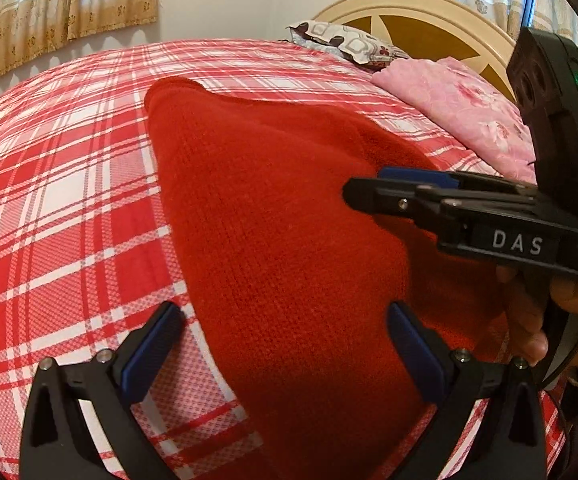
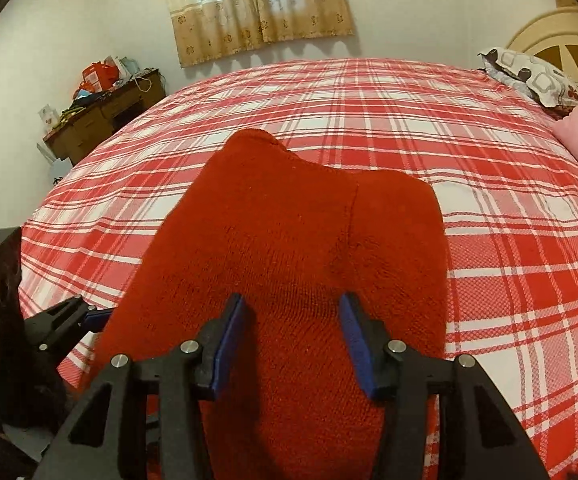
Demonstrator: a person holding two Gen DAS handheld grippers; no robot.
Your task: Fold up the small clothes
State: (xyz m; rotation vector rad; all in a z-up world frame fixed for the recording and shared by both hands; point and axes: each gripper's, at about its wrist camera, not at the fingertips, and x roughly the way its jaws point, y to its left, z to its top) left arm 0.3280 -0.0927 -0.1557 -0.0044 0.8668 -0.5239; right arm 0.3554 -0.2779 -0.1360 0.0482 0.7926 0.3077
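Observation:
A red knit garment lies flat on the red-and-white plaid bed; it fills the middle of the right wrist view too. My left gripper stands wide open over the garment's near left edge. One of its fingers is over the sheet and the other over the knit, and nothing is pinched. My right gripper is open above the garment's near part, with flat cloth showing between its blue pads. It comes in side-on from the right in the left wrist view. The left gripper shows at that view's left edge.
A pink floral blanket and a patterned pillow lie at the cream headboard. A cluttered wooden desk stands beyond the bed's far left corner. Curtains hang on the back wall. A hand grips the right tool.

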